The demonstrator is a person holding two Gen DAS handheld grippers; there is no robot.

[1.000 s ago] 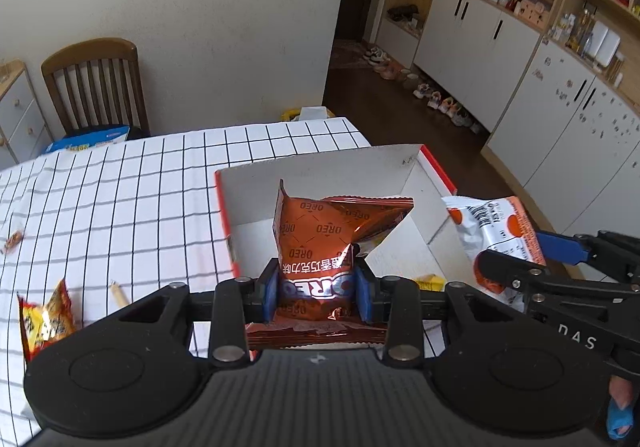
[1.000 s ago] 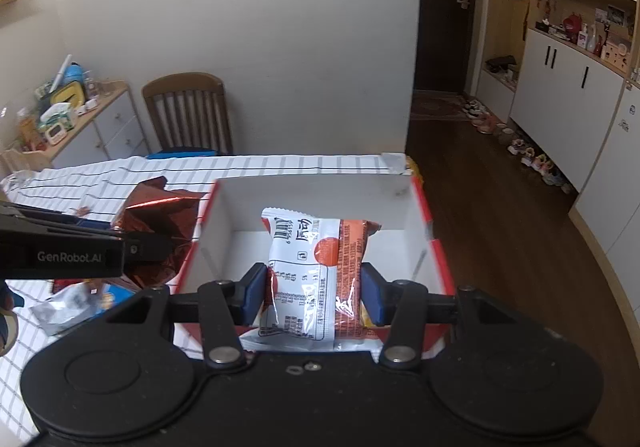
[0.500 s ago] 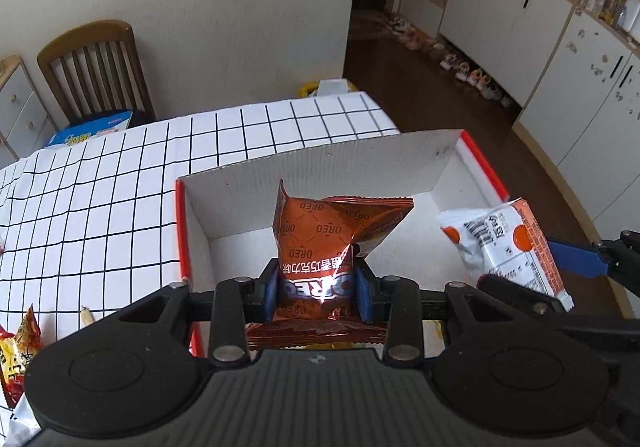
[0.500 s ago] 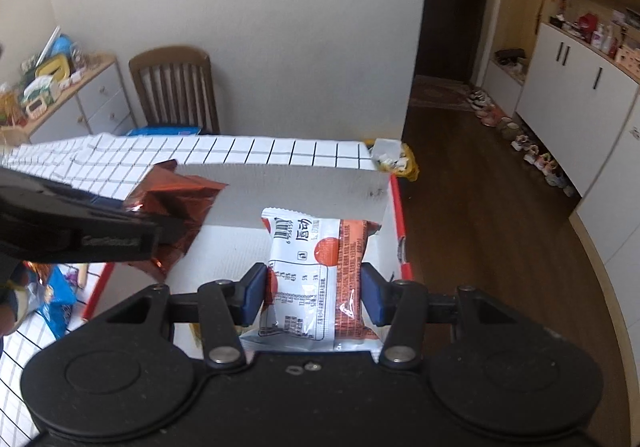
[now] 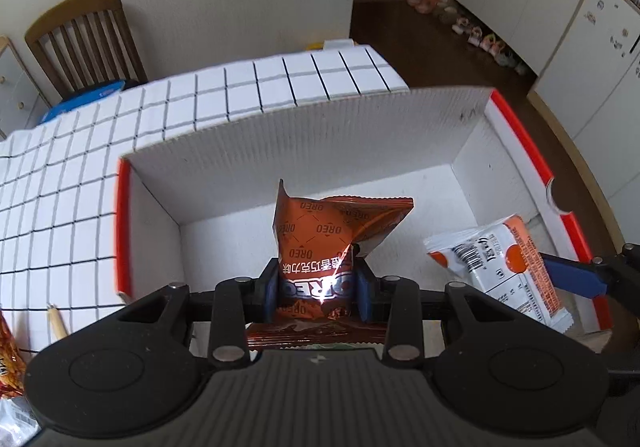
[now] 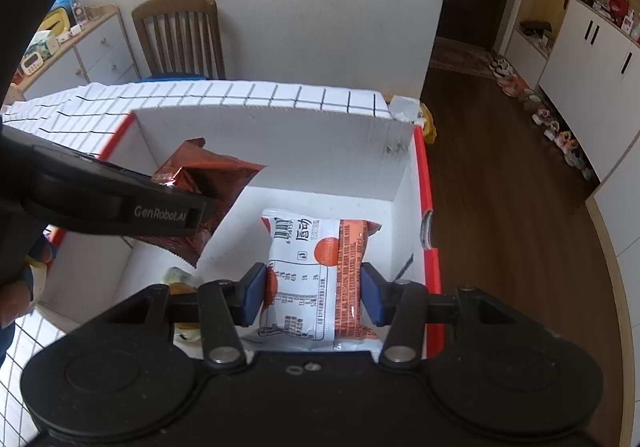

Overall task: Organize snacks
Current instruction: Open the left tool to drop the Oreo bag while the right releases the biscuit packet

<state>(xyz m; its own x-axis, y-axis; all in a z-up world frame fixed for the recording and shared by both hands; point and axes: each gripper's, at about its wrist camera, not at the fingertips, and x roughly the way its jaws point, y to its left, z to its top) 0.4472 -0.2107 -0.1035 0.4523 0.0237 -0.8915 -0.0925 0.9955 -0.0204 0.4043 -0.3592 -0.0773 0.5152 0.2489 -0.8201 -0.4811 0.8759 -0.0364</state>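
While both grippers hang over the box (image 5: 304, 151), my left gripper (image 5: 318, 289) pinches an Oreo pack (image 5: 320, 239), my right gripper (image 6: 314, 297) a white pack (image 6: 308, 271), perhaps clear of the floor.

The brown foil packet (image 5: 320, 243) carries the word "OREO" printed many times in small letters, and once in big white letters on a blue band between the pads; above this band stands a line of white Chinese characters. The white and orange packet (image 6: 316, 279) shows a barcode, two large Chinese characters and small tables too fine to read. The left gripper's black finger (image 6: 120, 207) bears "GenRobot.AI".
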